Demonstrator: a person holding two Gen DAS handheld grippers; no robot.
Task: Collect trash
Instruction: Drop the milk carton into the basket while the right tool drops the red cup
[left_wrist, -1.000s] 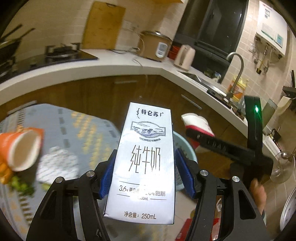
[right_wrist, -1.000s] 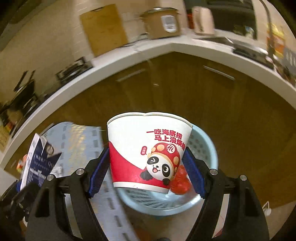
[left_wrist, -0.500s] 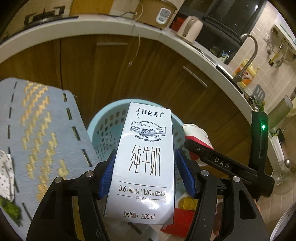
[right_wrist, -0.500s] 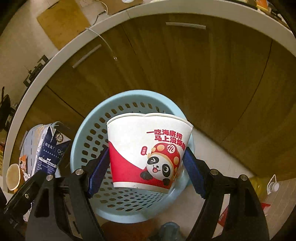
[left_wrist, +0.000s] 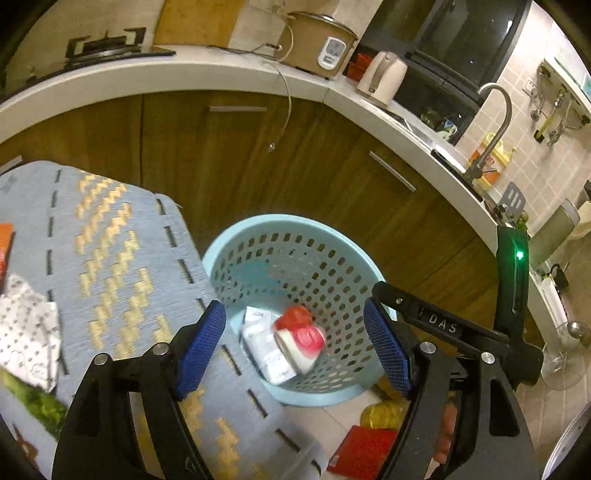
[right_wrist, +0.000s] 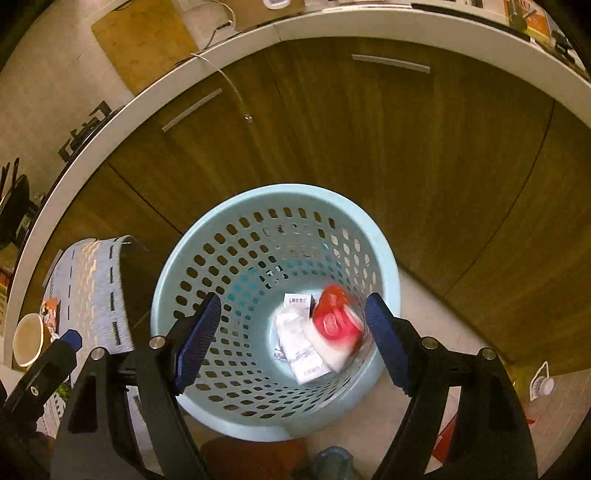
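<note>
Both grippers stood with their blue pads wide apart and nothing between them. The left gripper hung above the near rim of the pale blue basket, its left finger over the edge of the cloth-covered table. The right gripper hung directly over the basket's mouth, looking almost straight down into it.

Inside the basket, on its floor, lay the white milk carton with its long axis running away from the camera, and touching its right side the red-and-white paper cup, blurred. Both lay below and ahead of the open fingers, apart from them.

Remaining trash lay to the left, on the table: a crumpled dotted paper and green scraps near the left gripper, and an open cup at the far left of the right wrist view. By judgement the left hand was the nearer for the next pickup.
</note>
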